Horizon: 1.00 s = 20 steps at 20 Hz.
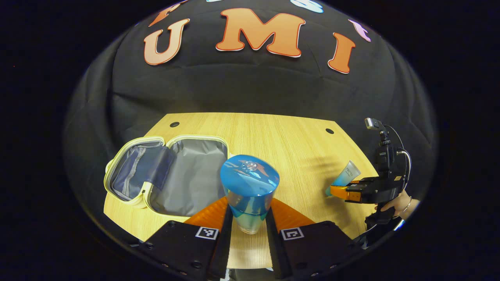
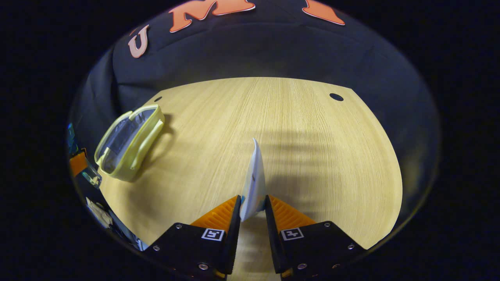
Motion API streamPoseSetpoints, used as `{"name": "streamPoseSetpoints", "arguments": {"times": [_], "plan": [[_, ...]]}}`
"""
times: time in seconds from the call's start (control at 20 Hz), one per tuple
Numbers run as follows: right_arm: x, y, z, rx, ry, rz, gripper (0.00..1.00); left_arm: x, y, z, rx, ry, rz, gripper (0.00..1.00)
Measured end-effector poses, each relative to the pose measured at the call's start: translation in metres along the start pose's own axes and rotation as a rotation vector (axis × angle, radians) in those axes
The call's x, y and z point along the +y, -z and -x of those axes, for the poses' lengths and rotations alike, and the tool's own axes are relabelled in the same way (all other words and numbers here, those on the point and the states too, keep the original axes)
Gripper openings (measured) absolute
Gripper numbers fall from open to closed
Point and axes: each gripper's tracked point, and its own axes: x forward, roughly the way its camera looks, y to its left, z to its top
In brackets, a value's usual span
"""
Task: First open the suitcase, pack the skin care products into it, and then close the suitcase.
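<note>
In the left gripper view, my left gripper (image 1: 249,218) is shut on a bottle (image 1: 249,187) with a shiny blue cap, held above the wooden table (image 1: 273,136). The pale yellow suitcase (image 1: 168,171) lies open to the left, its grey lining showing. At the far right, the right gripper (image 1: 343,191) holds a white-to-blue tube (image 1: 345,177), with a hand (image 1: 398,205) behind it. In the right gripper view, my right gripper (image 2: 252,212) is shut on the tube (image 2: 254,179), seen edge-on above the table. The open suitcase (image 2: 129,142) lies far left.
Round holes (image 1: 174,124) (image 1: 329,131) mark the table's back corners. In the right gripper view a hole (image 2: 336,96) sits at the back right, and the left gripper with its bottle (image 2: 84,168) shows at the left edge.
</note>
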Motion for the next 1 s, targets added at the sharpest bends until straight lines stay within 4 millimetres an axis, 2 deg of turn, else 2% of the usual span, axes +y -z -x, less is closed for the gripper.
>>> {"name": "streamPoseSetpoints", "arguments": {"times": [0.1, 0.15, 0.2, 0.25, 0.3, 0.4, 0.55, 0.7, 1.0], "plan": [[0.014, -0.008, 0.016, 0.028, -0.026, -0.020, 0.39, 0.010, -0.004, 0.007, 0.026, 0.033, -0.005, 0.44], [0.025, -0.012, 0.024, 0.039, -0.049, -0.039, 0.34, 0.020, -0.006, 0.011, 0.051, 0.038, -0.016, 0.43], [0.036, -0.017, 0.031, 0.045, -0.070, -0.067, 0.34, 0.033, -0.008, 0.014, 0.077, 0.040, -0.040, 0.43], [0.049, -0.023, 0.037, 0.050, -0.100, -0.095, 0.39, 0.047, -0.008, 0.016, 0.110, 0.039, -0.070, 0.44], [0.069, -0.030, 0.044, 0.054, -0.147, -0.135, 0.38, 0.067, -0.007, 0.016, 0.163, 0.043, -0.101, 0.44], [0.096, -0.041, 0.050, 0.051, -0.202, -0.175, 0.39, 0.090, -0.006, 0.015, 0.248, 0.065, -0.113, 0.43], [0.121, -0.054, 0.051, 0.040, -0.231, -0.179, 0.39, 0.127, -0.003, 0.001, 0.358, 0.085, -0.131, 0.43], [0.144, -0.056, 0.048, 0.064, -0.253, -0.213, 0.39, 0.160, -0.006, -0.026, 0.485, 0.081, -0.198, 0.44], [0.151, -0.049, 0.041, 0.096, -0.204, -0.283, 0.38, 0.176, 0.016, -0.073, 0.678, 0.118, -0.192, 0.43]]}}
